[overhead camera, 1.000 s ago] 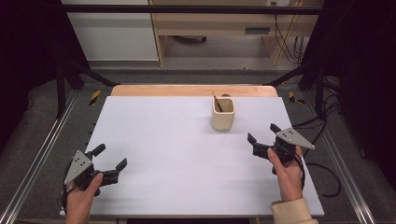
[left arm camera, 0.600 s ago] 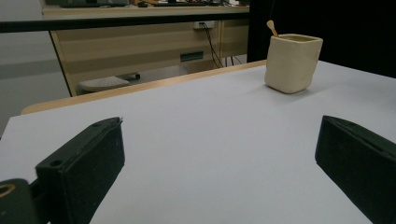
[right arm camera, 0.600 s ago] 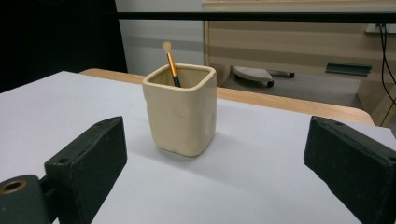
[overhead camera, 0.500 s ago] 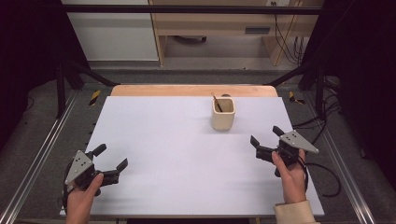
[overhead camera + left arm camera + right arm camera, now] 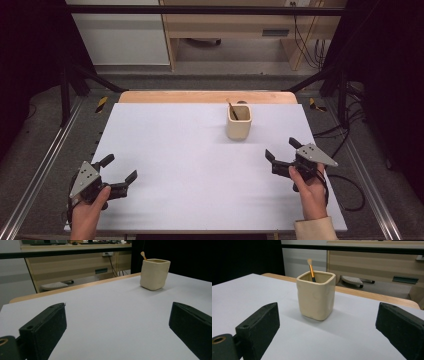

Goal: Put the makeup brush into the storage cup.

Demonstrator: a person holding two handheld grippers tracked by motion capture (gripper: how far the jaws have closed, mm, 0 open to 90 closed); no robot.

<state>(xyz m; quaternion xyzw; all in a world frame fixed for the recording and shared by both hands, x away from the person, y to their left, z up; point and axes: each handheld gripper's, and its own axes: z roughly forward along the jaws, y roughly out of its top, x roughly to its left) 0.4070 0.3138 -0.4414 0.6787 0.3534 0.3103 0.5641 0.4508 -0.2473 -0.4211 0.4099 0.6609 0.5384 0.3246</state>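
High view: cream cup [image 5: 238,123] holding 1 brush [image 5: 231,108] stands at 11 o'clock from released right gripper [image 5: 283,152]; left gripper [image 5: 118,168] released; bristles hidden.

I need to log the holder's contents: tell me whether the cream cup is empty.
No, a small brush with an orange handle stands inside the cream cup, its tip above the rim.

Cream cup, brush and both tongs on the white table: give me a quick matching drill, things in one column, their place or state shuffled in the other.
Things:
1. cream cup
2. brush
3. left tongs
4. right tongs

Places or states:
A. open, at the table's near left corner
B. stands inside the cup, tip up
C. open, nearer the cup
D. upright toward the table's far edge

Pairs: 1-D, 2-B, 3-A, 4-C
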